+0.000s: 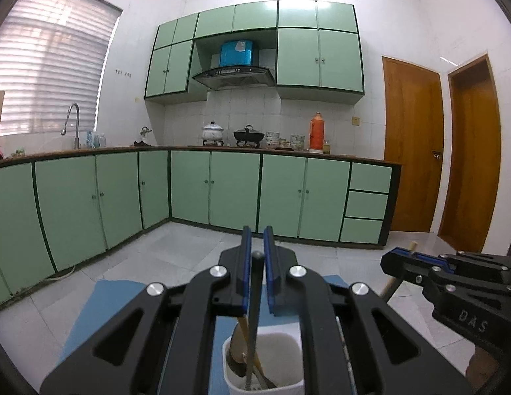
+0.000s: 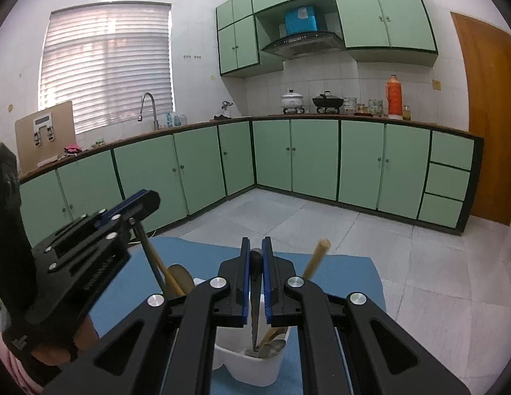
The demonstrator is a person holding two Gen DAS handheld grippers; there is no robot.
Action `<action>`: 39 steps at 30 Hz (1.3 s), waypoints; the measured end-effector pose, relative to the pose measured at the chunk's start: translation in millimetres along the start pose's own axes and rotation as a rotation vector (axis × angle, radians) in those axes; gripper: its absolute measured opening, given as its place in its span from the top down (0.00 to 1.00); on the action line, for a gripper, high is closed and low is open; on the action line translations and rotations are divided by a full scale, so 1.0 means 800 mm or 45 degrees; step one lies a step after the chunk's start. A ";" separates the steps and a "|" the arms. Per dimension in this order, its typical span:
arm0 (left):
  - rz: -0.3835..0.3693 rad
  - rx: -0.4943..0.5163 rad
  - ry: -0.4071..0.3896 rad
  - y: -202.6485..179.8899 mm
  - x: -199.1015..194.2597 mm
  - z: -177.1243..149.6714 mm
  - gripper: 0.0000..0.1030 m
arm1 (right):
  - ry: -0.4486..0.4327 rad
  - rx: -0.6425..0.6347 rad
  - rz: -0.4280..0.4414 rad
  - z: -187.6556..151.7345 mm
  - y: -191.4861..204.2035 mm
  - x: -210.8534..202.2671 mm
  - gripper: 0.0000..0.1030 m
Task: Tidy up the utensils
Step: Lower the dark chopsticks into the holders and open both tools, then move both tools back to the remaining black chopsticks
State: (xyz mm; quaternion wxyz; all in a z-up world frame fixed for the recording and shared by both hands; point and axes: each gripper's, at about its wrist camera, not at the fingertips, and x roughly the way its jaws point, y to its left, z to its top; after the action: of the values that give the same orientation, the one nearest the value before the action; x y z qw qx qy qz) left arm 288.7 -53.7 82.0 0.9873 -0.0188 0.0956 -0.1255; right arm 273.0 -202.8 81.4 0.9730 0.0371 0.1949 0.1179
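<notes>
Gripping a dark-handled utensil between its blue pads, the left gripper sat at the lower centre of the left wrist view, jaws drawn narrow around the thin handle. That utensil ran down into a white utensil holder at the bottom of the frame, where a wooden spoon and other cutlery already stood. The holder rested on a blue mat spread over the pale tiled floor.

In the right wrist view, the right gripper occupied the lower centre, its jaws likewise closed narrow on a serrated knife whose blade pointed down into the same white holder. A pale wooden stick leaned out of the holder just right of the jaws. The left gripper appeared at the left of this frame, clamped on its dark handle beside the wooden spoon.

The right gripper showed at the right edge of the left wrist view. Green cabinets filled the background, with an orange thermos on the counter at the upper right and a faucet by the window blinds at the upper left.
</notes>
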 end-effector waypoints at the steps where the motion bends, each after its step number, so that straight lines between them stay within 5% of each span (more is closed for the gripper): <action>1: -0.007 -0.005 0.005 0.002 -0.002 0.000 0.90 | 0.002 0.003 0.003 -0.001 0.000 -0.002 0.93; 10: -0.019 -0.062 -0.039 0.020 -0.038 0.009 0.52 | -0.050 -0.024 -0.026 0.002 0.001 -0.029 0.91; 15: 0.014 -0.039 -0.086 0.020 -0.070 0.016 0.23 | -0.122 -0.012 -0.047 0.007 -0.006 -0.062 0.76; 18: 0.030 -0.025 -0.097 0.018 -0.089 0.018 0.14 | -0.166 -0.017 -0.069 0.004 -0.008 -0.085 0.64; 22: 0.044 -0.011 -0.092 0.015 -0.120 0.006 0.07 | -0.216 -0.029 -0.121 -0.011 -0.008 -0.118 0.46; 24: 0.042 -0.011 -0.075 0.015 -0.137 -0.008 0.07 | -0.237 -0.025 -0.133 -0.022 -0.007 -0.133 0.29; 27: 0.018 -0.009 -0.030 0.015 -0.156 -0.030 0.05 | -0.253 -0.025 -0.160 -0.048 -0.002 -0.154 0.20; 39: 0.065 -0.088 0.200 0.030 -0.215 -0.152 0.05 | -0.169 0.069 -0.228 -0.170 0.017 -0.194 0.12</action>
State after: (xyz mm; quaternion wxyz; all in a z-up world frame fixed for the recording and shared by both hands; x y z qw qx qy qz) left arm 107.9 11.1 -7.3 0.9784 -0.0404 0.1774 -0.0979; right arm 78.4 -223.9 15.0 0.9890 0.0533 0.1359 0.0224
